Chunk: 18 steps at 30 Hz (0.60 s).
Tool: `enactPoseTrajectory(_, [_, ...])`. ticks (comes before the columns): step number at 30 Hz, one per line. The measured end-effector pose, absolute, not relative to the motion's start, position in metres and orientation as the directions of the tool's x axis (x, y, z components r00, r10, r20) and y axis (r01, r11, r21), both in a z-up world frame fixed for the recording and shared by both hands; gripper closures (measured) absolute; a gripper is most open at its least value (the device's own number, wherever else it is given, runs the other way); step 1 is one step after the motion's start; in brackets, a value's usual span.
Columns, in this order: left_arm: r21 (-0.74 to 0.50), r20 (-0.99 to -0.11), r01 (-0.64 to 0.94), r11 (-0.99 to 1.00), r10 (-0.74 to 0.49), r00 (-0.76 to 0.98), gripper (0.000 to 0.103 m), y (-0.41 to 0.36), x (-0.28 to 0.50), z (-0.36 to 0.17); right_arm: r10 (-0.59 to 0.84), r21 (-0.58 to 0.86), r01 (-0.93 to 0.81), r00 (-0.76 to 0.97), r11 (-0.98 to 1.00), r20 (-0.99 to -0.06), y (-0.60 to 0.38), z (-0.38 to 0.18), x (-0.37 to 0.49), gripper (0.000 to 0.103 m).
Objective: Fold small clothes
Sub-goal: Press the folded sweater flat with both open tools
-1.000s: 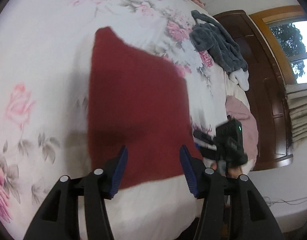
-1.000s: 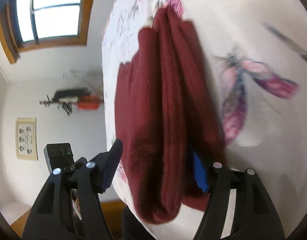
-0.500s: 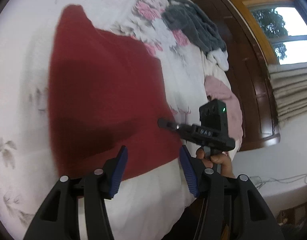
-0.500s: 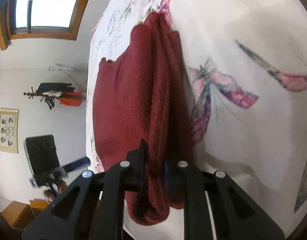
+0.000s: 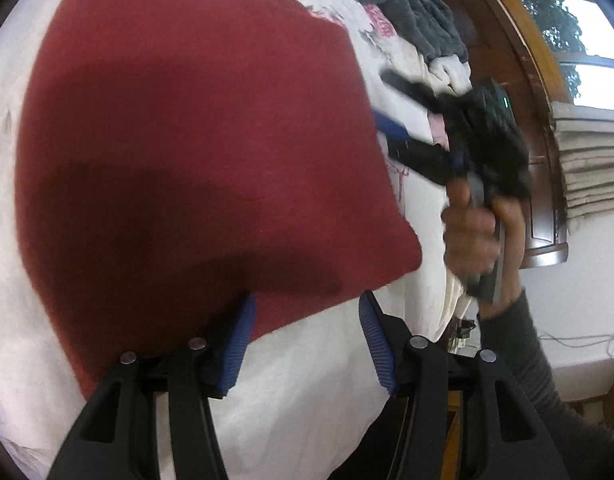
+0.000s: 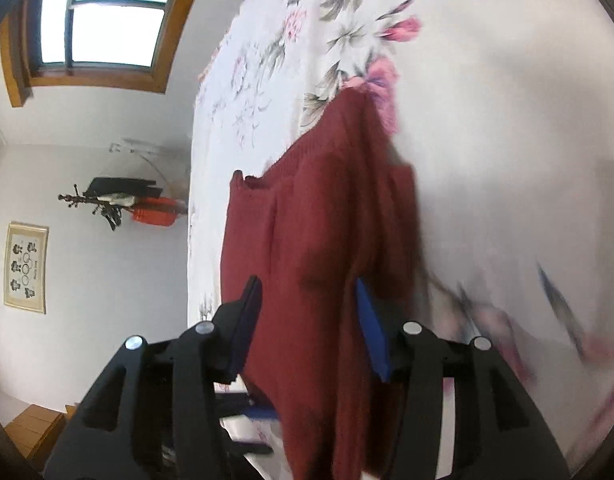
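Both left tongs (image 5: 305, 334) and right tongs (image 6: 309, 320) gape wide over the red sweater (image 5: 187, 140) on the bed (image 6: 507, 100)

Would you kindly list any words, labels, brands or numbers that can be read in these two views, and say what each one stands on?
No text can be read in either view.
Framed picture on the wall: small dark figures and rings, too small to read as letters.
Right gripper body: a small green light, no legible marking; blurred.
Red sweater, floral bedsheet, left gripper: no visible label or print.
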<state>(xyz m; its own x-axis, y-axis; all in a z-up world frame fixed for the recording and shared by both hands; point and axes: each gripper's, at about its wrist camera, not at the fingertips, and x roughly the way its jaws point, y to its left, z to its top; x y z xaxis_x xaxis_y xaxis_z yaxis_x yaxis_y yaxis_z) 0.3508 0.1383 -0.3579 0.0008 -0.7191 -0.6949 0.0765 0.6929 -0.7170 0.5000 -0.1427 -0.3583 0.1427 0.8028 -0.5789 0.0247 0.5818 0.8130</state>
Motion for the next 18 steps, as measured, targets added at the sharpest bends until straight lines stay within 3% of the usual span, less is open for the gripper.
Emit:
enactPoseTrajectory(1, [-0.717, -0.696, 0.074, 0.694, -0.718, -0.001, 0.049, 0.138, 0.351, -0.359, 0.799, 0.808, 0.029, 0.132, 0.589, -0.587, -0.139, -0.360, 0.506, 0.055])
enactPoseTrajectory(2, [-0.714, -0.698, 0.072, 0.696, -0.716, -0.002, 0.049, 0.137, 0.351, -0.359, 0.795, 0.803, 0.026, 0.127, 0.596, -0.594, -0.135, -0.360, 0.512, 0.078])
enactPoseTrajectory(3, [-0.716, -0.696, 0.071, 0.694, -0.718, -0.002, 0.049, 0.137, 0.352, -0.359, 0.771, 0.777, -0.016, 0.141, 0.629, -0.621, -0.131, -0.354, 0.511, 0.091])
enactPoseTrajectory(7, [-0.733, -0.678, 0.073, 0.676, -0.735, -0.007, 0.049, 0.135, 0.350, -0.359, 0.679, 0.689, -0.087, 0.301, 0.719, -0.670, -0.147, -0.338, 0.484, 0.093])
enactPoseTrajectory(10, [-0.741, -0.670, 0.086, 0.666, -0.741, -0.031, 0.049, 0.134, 0.344, -0.357, 0.674, 0.701, -0.007, 0.282, 0.713, -0.683, -0.165, -0.374, 0.473, 0.093])
enactPoseTrajectory(14, [-0.755, -0.647, 0.121, 0.644, -0.762, 0.018, 0.049, 0.150, 0.349, -0.328, 0.705, 0.734, -0.015, 0.293, 0.679, -0.646, -0.168, -0.366, 0.479, 0.090])
enactPoseTrajectory(18, [-0.758, -0.625, 0.120, 0.641, -0.767, 0.146, 0.047, 0.186, 0.379, -0.298, 0.692, 0.724, -0.006, 0.301, 0.689, -0.656, -0.168, -0.349, 0.494, 0.069])
